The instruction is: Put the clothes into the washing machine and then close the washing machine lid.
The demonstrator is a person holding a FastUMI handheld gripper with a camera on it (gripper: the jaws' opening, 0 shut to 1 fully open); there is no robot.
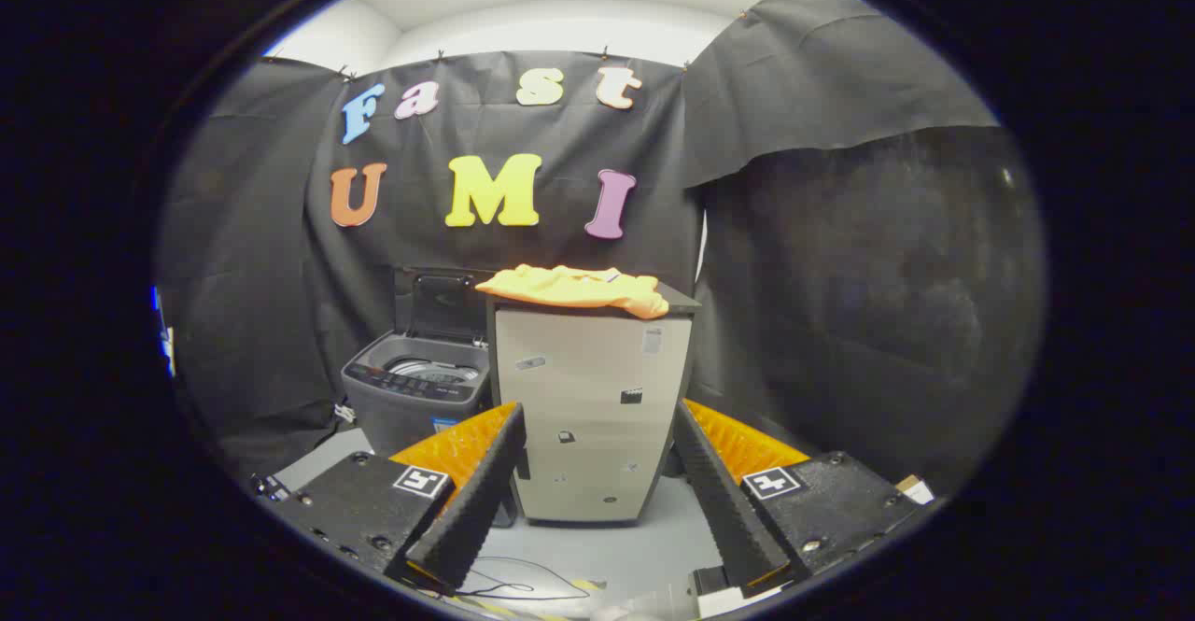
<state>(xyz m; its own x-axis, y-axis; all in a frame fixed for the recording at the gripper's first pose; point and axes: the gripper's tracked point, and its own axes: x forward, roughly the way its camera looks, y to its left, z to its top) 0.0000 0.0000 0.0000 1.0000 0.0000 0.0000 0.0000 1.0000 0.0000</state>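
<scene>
The gripper (597,430) hangs wide open with nothing between its fingers (471,500), which frame a pale cabinet (590,416) standing well ahead on the grey floor (597,556). On the cabinet's dark top, reaching its right front corner, lies a crumpled yellow-orange garment (574,287); its far side is hard to make out. Beside the cabinet's left edge sits the grey washing machine (417,397), lid (443,305) raised against the booth wall. The cabinet hides its right part, and the drum interior is barely readable. A thin cable (509,585) trails on the floor between the fingers.
</scene>
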